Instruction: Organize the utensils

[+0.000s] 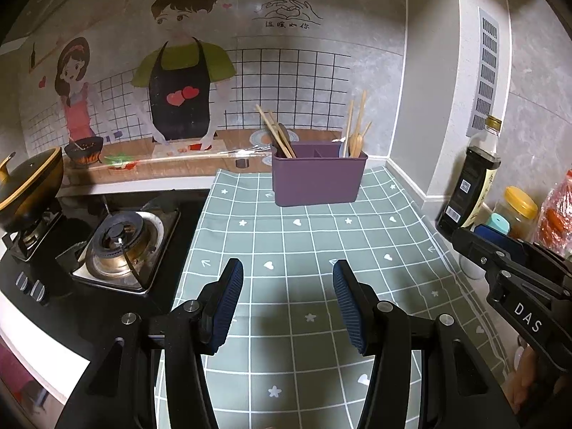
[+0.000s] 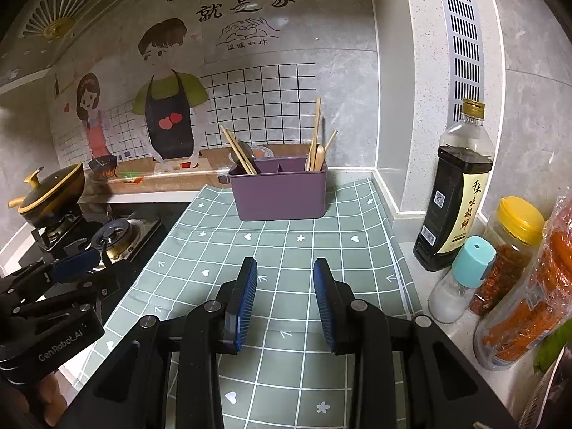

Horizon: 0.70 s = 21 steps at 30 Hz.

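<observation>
The left gripper (image 1: pixel 287 298) and the right gripper (image 2: pixel 285 302) both hang released over the tabletop (image 2: pixel 475 325), jaws parted with nothing between them, above a green grid cloth (image 2: pixel 286 250) printed with hearts, stars and arrows. Ahead of both, toward 12 o'clock, the cloth lies bare up to the purple utensil caddy (image 1: pixel 318 178), which stands near the back wall. The cloth's left edge meets the black gas stove (image 1: pixel 121 246) at 9 o'clock, where a black and gold pot (image 1: pixel 28 186) sits on the far burner; its right edge runs out at 3 o'clock just short of a crowd of bottles against the side wall. The caddy is split into compartments: chopsticks (image 1: pixel 277 132) lean in the left one along with a dark spoon-like piece, and more wooden utensils (image 1: pixel 355 132) stand upright in the right one; the middle looks unfilled, though its floor is hidden. At 3 o'clock a dark sauce bottle (image 2: pixel 454 193) with a gold cap bears Chinese characters and a barcode, beside a teal-capped shaker (image 2: pixel 461 279), a yellow-lidded jar (image 2: pixel 511 246) of red flakes and an orange packet (image 2: pixel 536 304). The right gripper's body reads "DAS" in the left wrist view; the left one's reads "GenRobot.AI". The wall mural (image 2: pixel 161 107) carries the large characters "就是家".
</observation>
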Motion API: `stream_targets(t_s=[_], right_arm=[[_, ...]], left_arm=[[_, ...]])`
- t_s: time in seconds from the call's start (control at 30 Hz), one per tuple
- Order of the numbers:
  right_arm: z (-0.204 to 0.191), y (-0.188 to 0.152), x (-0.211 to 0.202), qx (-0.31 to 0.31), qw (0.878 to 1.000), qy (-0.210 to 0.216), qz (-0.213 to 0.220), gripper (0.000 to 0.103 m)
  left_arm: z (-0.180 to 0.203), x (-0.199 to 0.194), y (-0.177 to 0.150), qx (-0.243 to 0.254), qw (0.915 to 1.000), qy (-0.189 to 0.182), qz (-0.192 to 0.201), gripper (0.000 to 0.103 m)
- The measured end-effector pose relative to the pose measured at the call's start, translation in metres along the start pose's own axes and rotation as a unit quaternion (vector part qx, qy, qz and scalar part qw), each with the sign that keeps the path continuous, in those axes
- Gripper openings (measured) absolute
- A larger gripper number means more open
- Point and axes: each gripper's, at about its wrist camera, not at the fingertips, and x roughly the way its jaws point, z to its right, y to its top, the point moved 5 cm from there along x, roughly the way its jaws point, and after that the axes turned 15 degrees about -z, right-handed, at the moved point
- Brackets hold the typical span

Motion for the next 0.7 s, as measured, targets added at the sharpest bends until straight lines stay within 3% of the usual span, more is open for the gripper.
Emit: stream_targets(t_s=[0.7], right_arm=[[0.0008,-0.0020,0.0008,0.001,1.000,0.003,-0.003,0.031]], left_arm=[[-0.0011,0.0010,-0.0019,-0.002,1.0000,-0.006,-0.004,0.053]])
